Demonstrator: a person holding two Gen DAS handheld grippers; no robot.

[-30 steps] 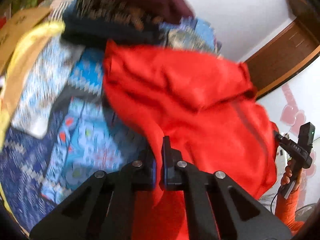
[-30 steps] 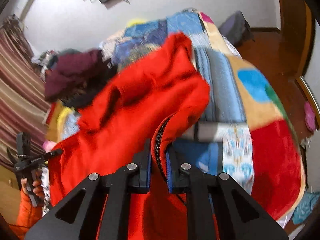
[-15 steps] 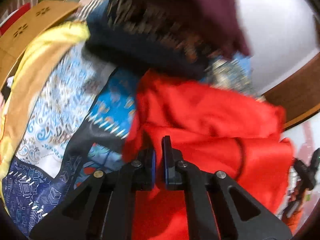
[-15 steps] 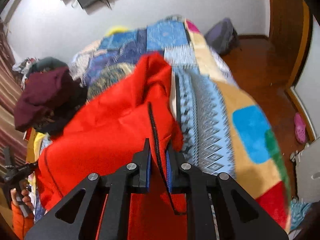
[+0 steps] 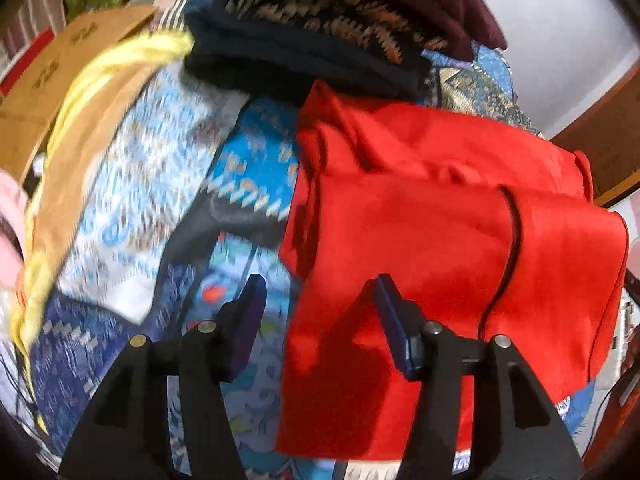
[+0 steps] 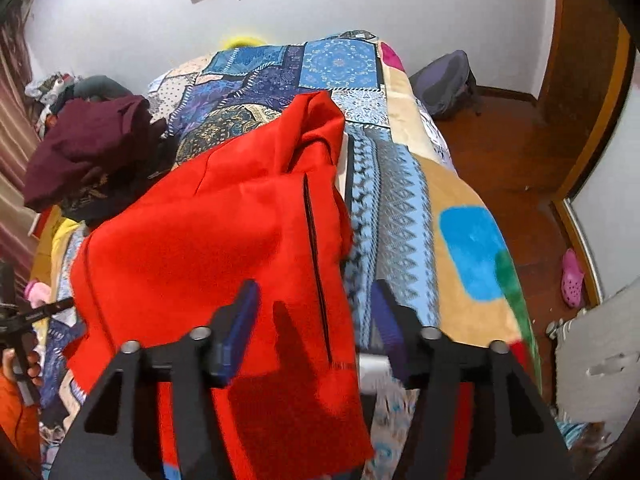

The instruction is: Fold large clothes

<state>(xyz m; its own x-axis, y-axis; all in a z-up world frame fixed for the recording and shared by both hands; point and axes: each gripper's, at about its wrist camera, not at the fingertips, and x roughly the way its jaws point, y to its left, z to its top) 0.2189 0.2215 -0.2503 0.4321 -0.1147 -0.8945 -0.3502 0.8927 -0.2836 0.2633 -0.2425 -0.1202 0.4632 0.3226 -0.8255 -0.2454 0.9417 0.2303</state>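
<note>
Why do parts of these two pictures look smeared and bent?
Left wrist view: motion blur smears the patterned bedspread and yellow cloth; the red jacket is sharper. Right wrist view: mostly crisp, though the fisheye lens bows the bed's edge and the wooden floor; the fingers shadow the jacket.

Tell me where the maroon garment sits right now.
In the right wrist view, the maroon garment tops a dark clothes pile at far left, beyond the red jacket.
</note>
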